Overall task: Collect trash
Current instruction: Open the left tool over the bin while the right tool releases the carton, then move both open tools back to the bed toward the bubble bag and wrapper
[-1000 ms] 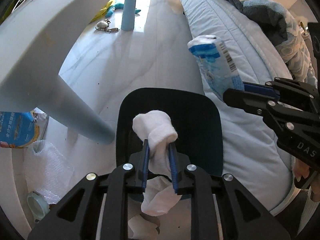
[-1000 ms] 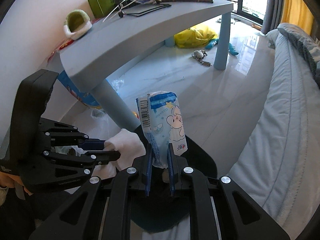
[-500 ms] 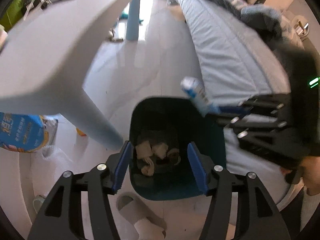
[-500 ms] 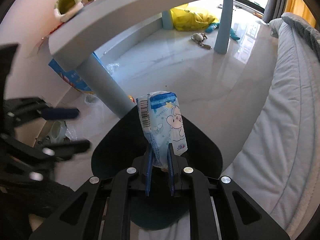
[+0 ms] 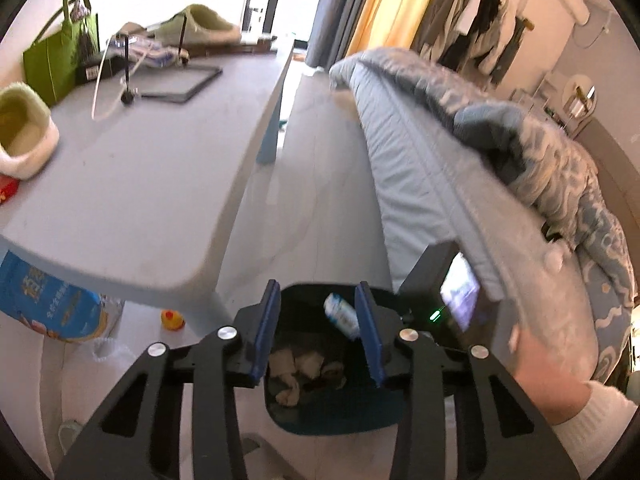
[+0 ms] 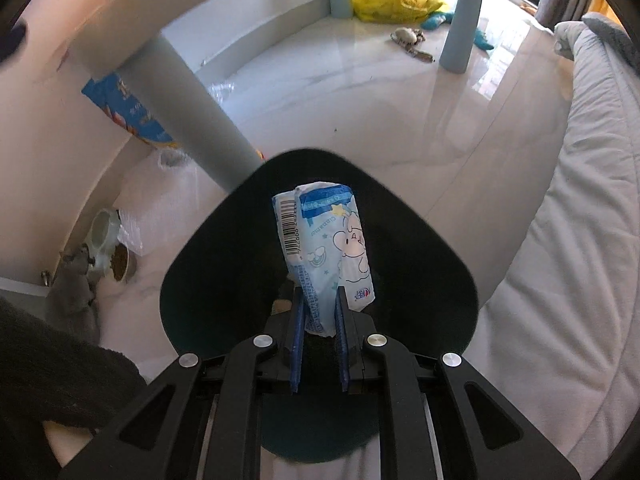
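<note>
Left wrist view: my left claw is closing with nothing between its blue pads, hanging over the dark bin, where crumpled tissues lie on the bottom; the grey bench is to the left and the bed to the right. Right wrist view: my right claw is clamped on the blue-and-white wrapper, which stands upright directly above the bin's open mouth, beside the bench leg.
</note>
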